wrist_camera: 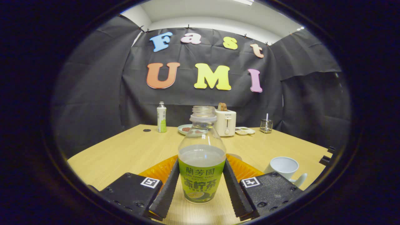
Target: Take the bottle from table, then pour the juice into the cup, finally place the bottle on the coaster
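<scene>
Your hand-held gripper (202, 187) sits level and low over the desk (131, 153), both fingers pressed against the label of the uncapped bottle (202, 162), which stands upright between them. The orange coaster (159, 170) lies just behind the bottle, the white cup (283, 167) off to the right. Farther back stand a toaster (225, 122) and a second bottle (161, 117).

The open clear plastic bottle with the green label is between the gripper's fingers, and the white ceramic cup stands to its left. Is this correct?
Not quite. In the gripper view the white ceramic cup stands to the right of the clear plastic bottle with the green label. The bottle is open and between the gripper fingers.
</scene>
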